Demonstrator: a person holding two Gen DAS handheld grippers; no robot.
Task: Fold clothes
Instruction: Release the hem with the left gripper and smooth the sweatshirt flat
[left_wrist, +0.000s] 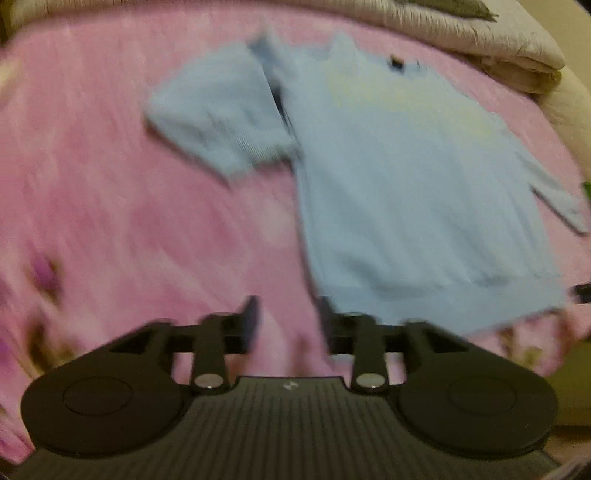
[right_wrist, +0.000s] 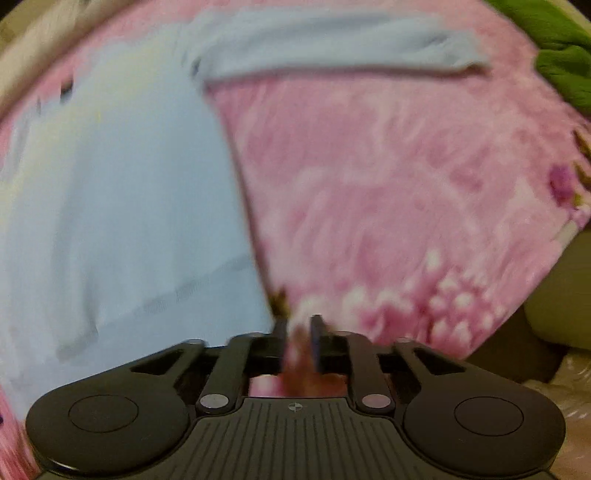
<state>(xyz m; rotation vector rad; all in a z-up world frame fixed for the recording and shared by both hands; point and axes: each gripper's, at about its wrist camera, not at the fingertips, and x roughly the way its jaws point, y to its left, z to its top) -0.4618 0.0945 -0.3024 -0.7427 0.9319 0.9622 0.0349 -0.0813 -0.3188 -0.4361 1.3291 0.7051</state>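
Sweater (left_wrist: 406, 192) lies flat on the pink bedspread (left_wrist: 129, 221), sleeves out; left gripper (left_wrist: 288, 321) and right gripper (right_wrist: 297, 332) hover spread, empty, at its hem corners: best pinch each squarely before folding

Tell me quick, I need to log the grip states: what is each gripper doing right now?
Left gripper: open, nothing between the fingers, beside the blue shirt.
Right gripper: open, narrow gap, nothing held, over the pink blanket.

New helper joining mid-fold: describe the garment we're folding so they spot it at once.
Start at the pink floral bedspread. Spread flat on it lies a light blue long-sleeved top. It is the only blue thing there, unlike the green cloth at the bed's edge.
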